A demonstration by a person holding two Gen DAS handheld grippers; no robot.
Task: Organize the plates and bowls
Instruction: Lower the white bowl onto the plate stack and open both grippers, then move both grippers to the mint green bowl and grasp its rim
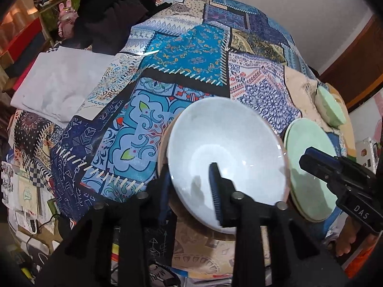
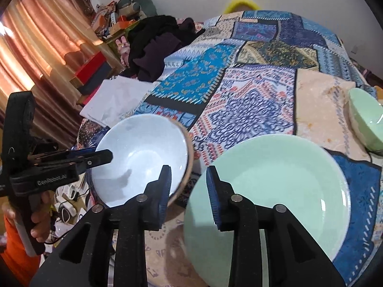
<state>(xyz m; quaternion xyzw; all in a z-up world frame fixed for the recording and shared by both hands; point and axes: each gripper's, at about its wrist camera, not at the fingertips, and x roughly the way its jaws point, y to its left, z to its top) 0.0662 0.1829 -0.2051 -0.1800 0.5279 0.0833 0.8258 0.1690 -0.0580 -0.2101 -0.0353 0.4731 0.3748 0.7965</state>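
Note:
A white bowl with a brown outside sits near the table's front edge, also seen in the right wrist view. My left gripper straddles its near rim, one finger inside and one outside; the pads stand apart from the wall, so it is open. Right of the bowl lies a pale green plate. My right gripper is open over the plate's left rim, with nothing pressed between its pads. A pale green bowl stands farther back on the right.
A blue patchwork cloth covers the table. A folded white cloth and a heap of dark clothes lie at the back left. Clutter and cables are below the table's left edge. A curtain hangs at left.

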